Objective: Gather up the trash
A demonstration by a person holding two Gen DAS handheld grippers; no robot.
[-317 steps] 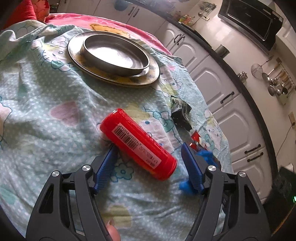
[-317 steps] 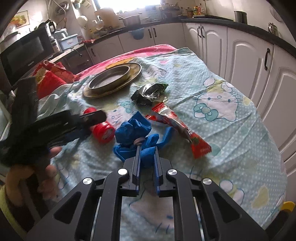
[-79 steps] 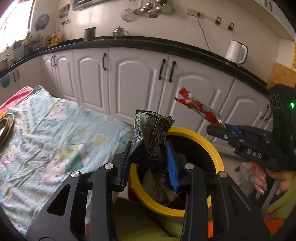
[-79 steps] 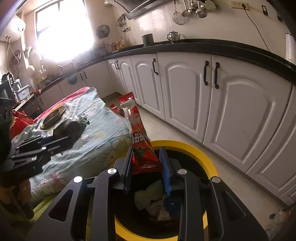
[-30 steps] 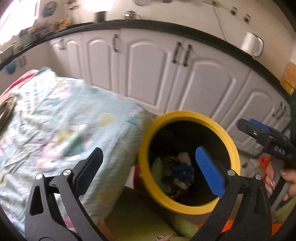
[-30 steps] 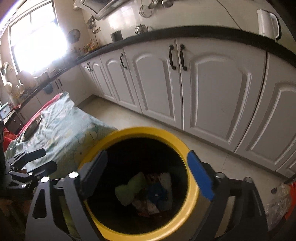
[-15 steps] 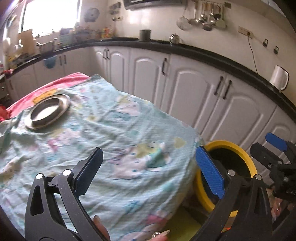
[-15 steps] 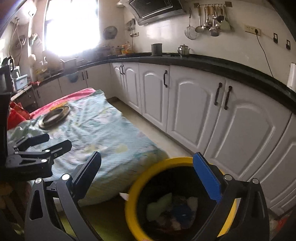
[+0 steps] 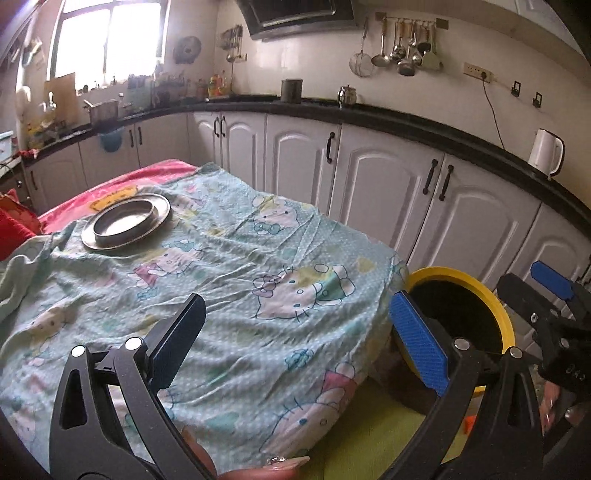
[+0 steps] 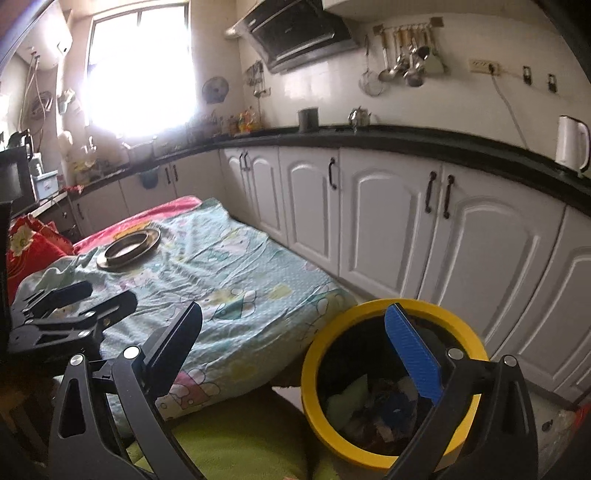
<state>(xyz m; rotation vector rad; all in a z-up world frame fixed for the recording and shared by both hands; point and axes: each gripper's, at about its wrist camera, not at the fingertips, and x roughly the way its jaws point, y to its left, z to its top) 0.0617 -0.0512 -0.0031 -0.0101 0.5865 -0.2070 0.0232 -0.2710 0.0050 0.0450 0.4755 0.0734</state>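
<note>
Trash (image 10: 384, 406) is lying inside the yellow-rimmed bin (image 10: 314, 354) beside the table. From the left wrist, the left gripper (image 9: 295, 332) is hanging wide open and empty over the cartoon-print cloth (image 9: 229, 258). From the right wrist, the right gripper (image 10: 295, 332) is gaping wide, holding nothing, above the bin.

Splayed left tool (image 9: 299, 332) above patterned cloth (image 9: 236, 266)

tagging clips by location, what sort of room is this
A home kitchen, most likely: white cabinets under a dark counter, a range hood, ladles hanging on a wall rail, and a kettle.
</note>
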